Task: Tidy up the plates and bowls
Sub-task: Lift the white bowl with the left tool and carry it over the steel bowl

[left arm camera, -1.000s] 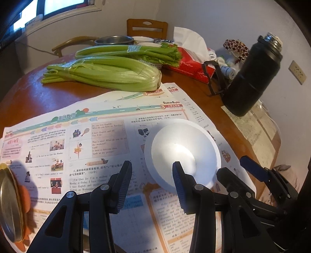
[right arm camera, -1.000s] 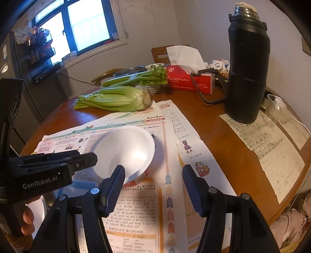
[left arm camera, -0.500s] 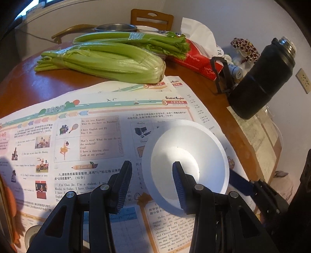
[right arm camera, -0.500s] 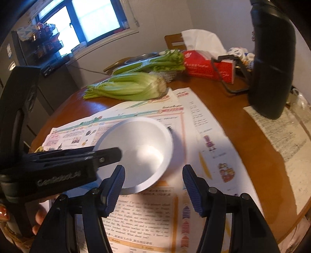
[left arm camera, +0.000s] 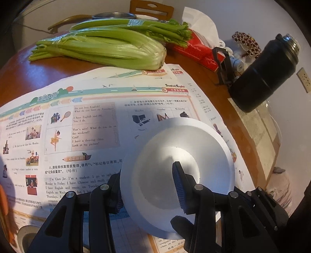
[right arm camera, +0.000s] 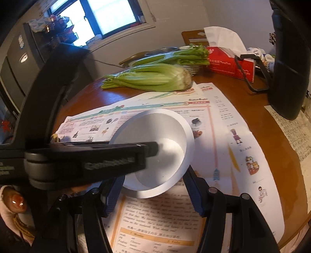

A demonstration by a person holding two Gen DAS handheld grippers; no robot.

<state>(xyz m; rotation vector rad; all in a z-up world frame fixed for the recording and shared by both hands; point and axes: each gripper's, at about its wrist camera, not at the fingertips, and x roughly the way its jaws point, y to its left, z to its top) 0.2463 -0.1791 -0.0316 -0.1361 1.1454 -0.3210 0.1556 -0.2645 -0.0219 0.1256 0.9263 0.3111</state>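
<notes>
A white bowl point(left arm camera: 180, 155) sits on printed paper sheets on the round wooden table; it also shows in the right wrist view point(right arm camera: 155, 134). My left gripper point(left arm camera: 147, 186) straddles the bowl's near rim, one finger inside the bowl and one outside, jaws still apart. In the right wrist view the left gripper's finger point(right arm camera: 108, 157) reaches into the bowl from the left. My right gripper point(right arm camera: 153, 192) is open, its blue-padded fingers on either side of the bowl's near wall.
Celery bunches point(left arm camera: 101, 48) lie at the back. A black thermos point(left arm camera: 266, 77) stands at the right, and a red tissue box point(right arm camera: 231, 64) behind. A metal bowl point(left arm camera: 114, 15) and a chair point(left arm camera: 151, 9) are at the far edge. A round object point(left arm camera: 25, 237) sits at lower left.
Both grippers have moved forward to the bowl. My left gripper's right finger has gone inside the bowl. My right gripper's fingers now flank the bowl's near side.
</notes>
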